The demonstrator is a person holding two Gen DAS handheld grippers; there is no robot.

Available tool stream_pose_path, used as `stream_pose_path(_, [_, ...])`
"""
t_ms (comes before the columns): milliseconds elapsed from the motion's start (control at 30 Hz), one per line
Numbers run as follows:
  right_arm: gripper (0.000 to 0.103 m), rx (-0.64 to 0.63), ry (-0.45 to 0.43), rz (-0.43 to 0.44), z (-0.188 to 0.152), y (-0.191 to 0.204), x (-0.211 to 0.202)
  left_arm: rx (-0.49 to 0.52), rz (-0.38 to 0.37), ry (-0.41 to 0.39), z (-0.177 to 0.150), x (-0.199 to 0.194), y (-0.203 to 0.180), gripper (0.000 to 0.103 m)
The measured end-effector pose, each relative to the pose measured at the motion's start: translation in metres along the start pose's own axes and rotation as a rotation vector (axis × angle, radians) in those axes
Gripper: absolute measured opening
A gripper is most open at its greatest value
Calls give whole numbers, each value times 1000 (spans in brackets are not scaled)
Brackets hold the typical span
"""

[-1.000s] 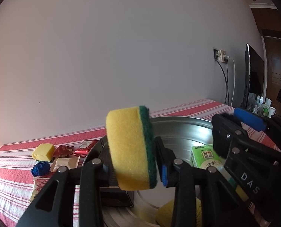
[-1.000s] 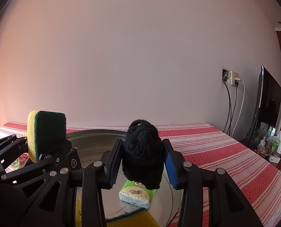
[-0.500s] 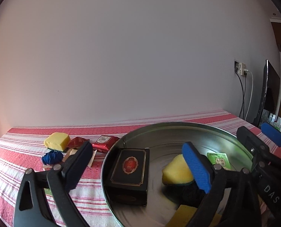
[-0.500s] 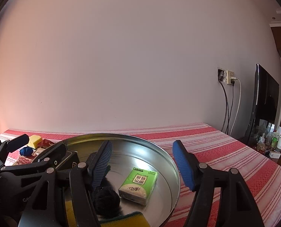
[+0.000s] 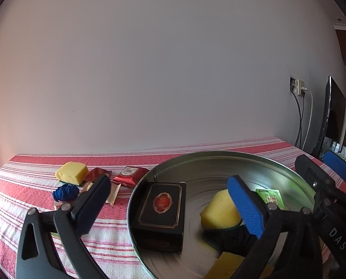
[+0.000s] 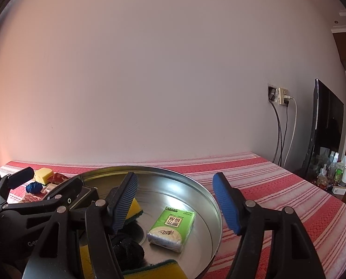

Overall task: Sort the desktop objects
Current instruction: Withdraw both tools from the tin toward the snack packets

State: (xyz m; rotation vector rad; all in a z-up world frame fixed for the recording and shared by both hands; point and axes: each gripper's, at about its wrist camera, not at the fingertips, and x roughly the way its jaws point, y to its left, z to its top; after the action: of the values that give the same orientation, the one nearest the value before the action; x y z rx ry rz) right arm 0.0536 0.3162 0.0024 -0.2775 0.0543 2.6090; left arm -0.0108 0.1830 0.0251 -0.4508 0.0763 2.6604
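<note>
Left gripper hung over the near-left rim of the tray, jaws spread very wide and opening the last bit, nothing between the pads. Right gripper sat over the tray's middle, jaws about half apart, also empty. Directly below them, in the tray: a yellow sponge tipped on its green edge, touching a black yarn ball; a second sponge flat at the near rim; a dark box standing against the left wall; a green tissue pack lying flat right of centre, apart from the rest. Step judged: release into the tray done for both hands; both tools free for the next pick. Farther out, on the striped cloth left of the tray, unsorted items lay in a tight cluster: a yellow block, a blue yarn ball, a red packet just beside the tray wall, further wrappers partly hidden by the left jaw. Next move, as judged: swing the left gripper out over the rim to this cluster. It calls for clearing the tray wall, then a narrower jaw to single out one item, since the pieces touch. Thin wrappers would need a low, flat approach; the block and yarn should take a plain pinch.
</note>
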Motion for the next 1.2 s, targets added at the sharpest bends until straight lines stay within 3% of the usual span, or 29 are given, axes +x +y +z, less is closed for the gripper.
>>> stream_pose_path(367, [70,-33,-66,-7,1,7,-13,-1,2,-3,-1,-2,4,102])
stream_pose_path(500, [84,-34,-89,-18,1,9,-16,5,-4,5,-1,-2,6,102])
stream_pose_path(700, [85,-56,-111,1,1,13,-18,30,6,-3,-1,-5,8,102])
stream_pose_path(1000, [85,-82,-135,-12,1,18,-22,-15,6,6,1,-3,25,102])
stream_pose_path(1200, [85,-95,-147,-7,1,21,-25,-36,34,50,6,11,45,102])
